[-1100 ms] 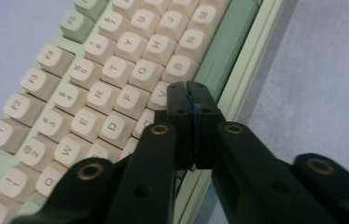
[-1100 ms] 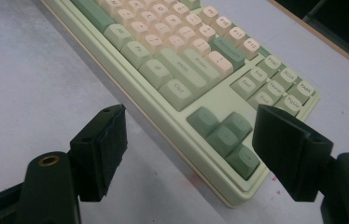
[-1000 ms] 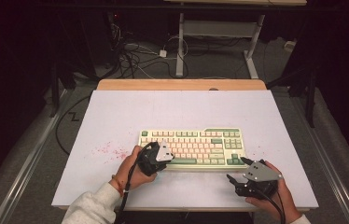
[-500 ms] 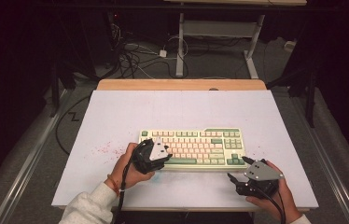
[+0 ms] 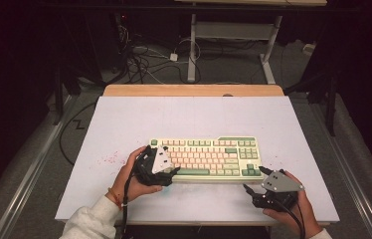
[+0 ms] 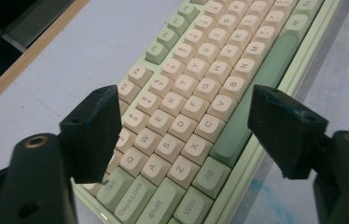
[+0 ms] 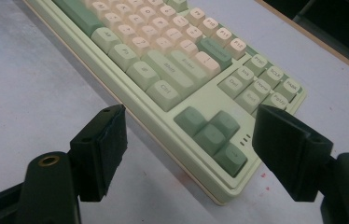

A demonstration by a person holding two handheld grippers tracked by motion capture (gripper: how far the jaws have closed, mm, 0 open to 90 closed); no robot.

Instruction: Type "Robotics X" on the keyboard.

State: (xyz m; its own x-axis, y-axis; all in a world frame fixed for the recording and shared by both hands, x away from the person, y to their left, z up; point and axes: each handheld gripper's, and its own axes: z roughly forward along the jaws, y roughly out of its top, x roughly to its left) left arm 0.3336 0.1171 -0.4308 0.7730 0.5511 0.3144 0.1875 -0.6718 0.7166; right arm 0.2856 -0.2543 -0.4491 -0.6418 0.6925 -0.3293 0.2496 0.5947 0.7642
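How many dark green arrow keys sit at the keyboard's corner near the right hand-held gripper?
4: on the keyboard, one arrow key above a row of three.

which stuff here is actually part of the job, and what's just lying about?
In the job:
- green and cream mechanical keyboard on the white table top
- left gripper, open, jaws just opened, over the letter keys, nothing between them
- right gripper, open, by the keyboard's arrow-key corner

Lying about:
- tangle of black and white cables on the floor
- pale metal desk frame behind the table

Bright, even light on the table [image 5: 124,119], dark surroundings, soft shadows, close views slightly blurred.
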